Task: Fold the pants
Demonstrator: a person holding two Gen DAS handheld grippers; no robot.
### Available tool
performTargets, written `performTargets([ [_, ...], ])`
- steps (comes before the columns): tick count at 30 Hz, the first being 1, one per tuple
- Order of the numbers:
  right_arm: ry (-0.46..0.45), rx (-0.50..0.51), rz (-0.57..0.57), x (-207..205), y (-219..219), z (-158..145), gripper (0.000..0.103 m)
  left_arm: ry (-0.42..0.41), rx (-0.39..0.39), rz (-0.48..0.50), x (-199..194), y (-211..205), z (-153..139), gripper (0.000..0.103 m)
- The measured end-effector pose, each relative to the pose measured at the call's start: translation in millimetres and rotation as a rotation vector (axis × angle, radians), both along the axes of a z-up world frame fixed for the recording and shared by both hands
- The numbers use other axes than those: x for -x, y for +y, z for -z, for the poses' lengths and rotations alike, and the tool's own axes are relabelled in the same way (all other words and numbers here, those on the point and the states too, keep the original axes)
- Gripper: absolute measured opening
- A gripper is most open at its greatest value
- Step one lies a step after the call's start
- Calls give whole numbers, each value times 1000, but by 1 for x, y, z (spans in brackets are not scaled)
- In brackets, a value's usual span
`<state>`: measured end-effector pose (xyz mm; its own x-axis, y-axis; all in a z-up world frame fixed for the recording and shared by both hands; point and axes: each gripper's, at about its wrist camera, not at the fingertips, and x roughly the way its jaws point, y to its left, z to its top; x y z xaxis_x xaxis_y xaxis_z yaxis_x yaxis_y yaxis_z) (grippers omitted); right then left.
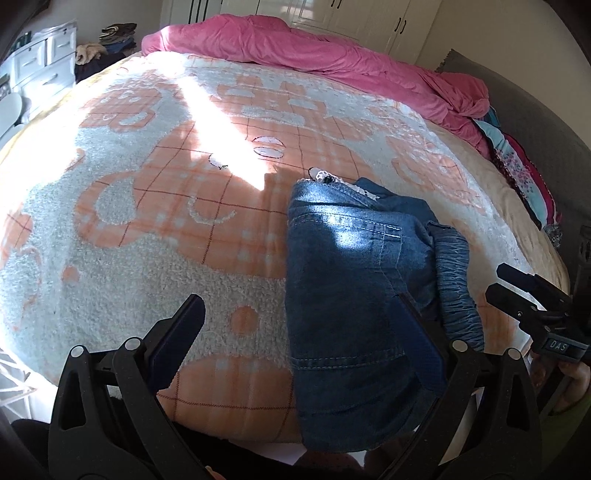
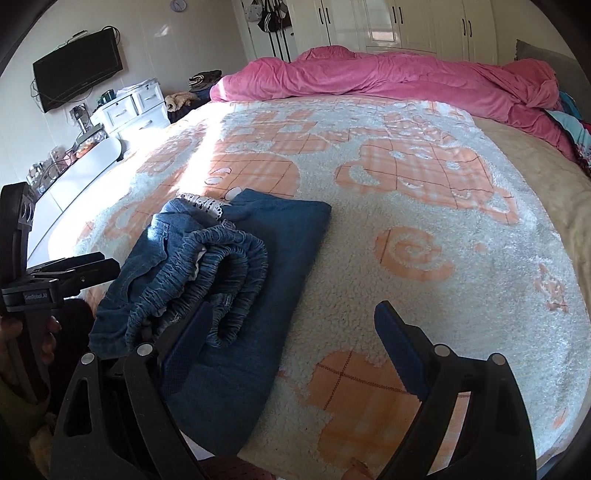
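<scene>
Blue denim pants (image 1: 343, 295) lie folded into a compact bundle on the orange-and-white blanket (image 1: 147, 229) near the bed's front edge, elastic waistband (image 1: 456, 280) on their right side. My left gripper (image 1: 299, 317) is open, hovering above the bundle's left edge, holding nothing. In the right wrist view the pants (image 2: 280, 251) lie left of centre with the bunched waistband (image 2: 229, 273) on top. My right gripper (image 2: 295, 325) is open above the bundle's right edge, holding nothing. Each gripper shows in the other's view: the right one (image 1: 532, 295), the left one (image 2: 70, 273).
A pink duvet (image 2: 388, 77) is heaped along the far side of the bed. Patterned pillows (image 1: 524, 173) lie at the right. A white dresser (image 2: 129, 107), a wall TV (image 2: 77, 74) and white wardrobes (image 2: 406, 26) surround the bed.
</scene>
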<state>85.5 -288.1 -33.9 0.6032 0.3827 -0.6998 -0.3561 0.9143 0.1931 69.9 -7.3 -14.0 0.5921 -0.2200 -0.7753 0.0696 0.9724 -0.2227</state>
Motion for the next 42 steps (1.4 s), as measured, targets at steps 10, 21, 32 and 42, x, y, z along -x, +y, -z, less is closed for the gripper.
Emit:
performTargets([
  [10, 61, -54, 17, -11, 2, 10, 89, 31, 53, 14, -9, -2, 13, 93],
  [21, 92, -51, -6, -19, 10, 15, 88, 32, 47, 49, -14, -9, 23, 93],
  [32, 127, -92, -61, -26, 21, 21, 58, 18, 81, 72, -16, -10, 26, 71],
  [42, 143, -122, -77, -29, 23, 26, 54, 32, 93, 121, -23, -22, 31, 69],
])
